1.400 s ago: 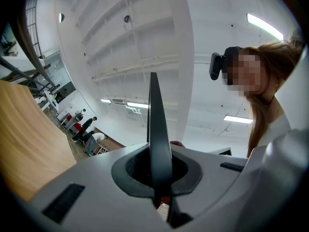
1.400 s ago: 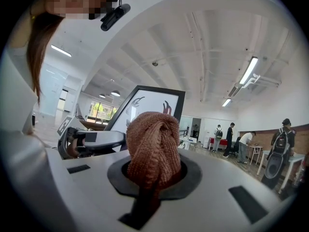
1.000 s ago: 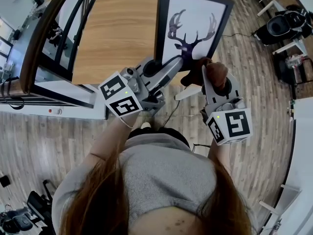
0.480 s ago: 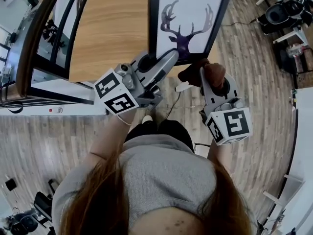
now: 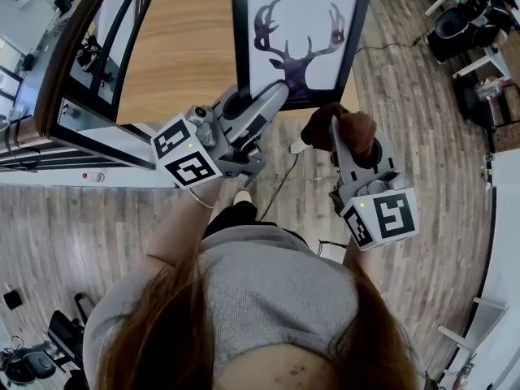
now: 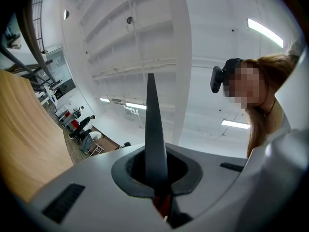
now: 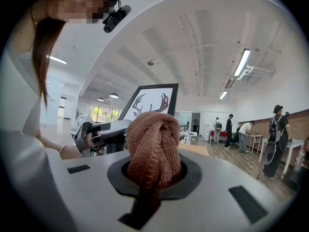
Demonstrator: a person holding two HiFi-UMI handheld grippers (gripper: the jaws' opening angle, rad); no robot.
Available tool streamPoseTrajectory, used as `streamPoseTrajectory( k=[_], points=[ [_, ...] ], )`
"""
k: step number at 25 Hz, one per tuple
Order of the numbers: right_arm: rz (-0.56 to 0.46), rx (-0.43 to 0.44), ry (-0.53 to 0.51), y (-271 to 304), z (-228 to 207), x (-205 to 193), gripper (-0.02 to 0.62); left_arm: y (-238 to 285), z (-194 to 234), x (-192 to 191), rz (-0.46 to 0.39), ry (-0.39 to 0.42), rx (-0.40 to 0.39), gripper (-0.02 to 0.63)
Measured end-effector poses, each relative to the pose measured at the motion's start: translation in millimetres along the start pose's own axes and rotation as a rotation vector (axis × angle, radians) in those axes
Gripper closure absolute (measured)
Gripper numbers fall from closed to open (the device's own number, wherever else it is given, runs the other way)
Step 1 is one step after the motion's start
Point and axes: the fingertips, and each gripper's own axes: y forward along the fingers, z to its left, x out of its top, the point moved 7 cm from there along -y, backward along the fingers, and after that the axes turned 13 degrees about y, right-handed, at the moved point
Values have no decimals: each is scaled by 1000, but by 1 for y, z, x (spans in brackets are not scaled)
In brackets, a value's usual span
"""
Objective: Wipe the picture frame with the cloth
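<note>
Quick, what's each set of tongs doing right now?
Left tongs: closed on the picture frame, at its edge.
Right tongs: closed on the brown cloth.

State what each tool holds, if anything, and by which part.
Left tool grips the picture frame by its lower edge; right tool clamps the brown cloth at a bunched fold.

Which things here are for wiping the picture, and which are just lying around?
For the job: deer picture frame, held by the left hand-held gripper; brown cloth, held by the right hand-held gripper.
Just around: wooden table; black chair; cable on the floor.
</note>
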Motion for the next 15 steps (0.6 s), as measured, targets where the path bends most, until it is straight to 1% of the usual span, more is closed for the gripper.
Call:
streamPoseTrajectory(
  k=[3,5,9,12,15],
  points=[
    [-27,25,6,-62,15,-16,549,-15,-59,-22,8,32,12,586],
    [-23,37,8,-84,22,-15,549,-20,-81,-29,13,40,44,586],
    [-12,44,29,-104,29,1,549,-20,-102,-25,15,-12,72,586],
    [-22,45,48,-146,42,-7,549,-34,-149,-36,2,-36,74,586],
    [-25,55,42,-191,58,-15,549,-50,-197,-44,-16,-40,79,586]
  ],
)
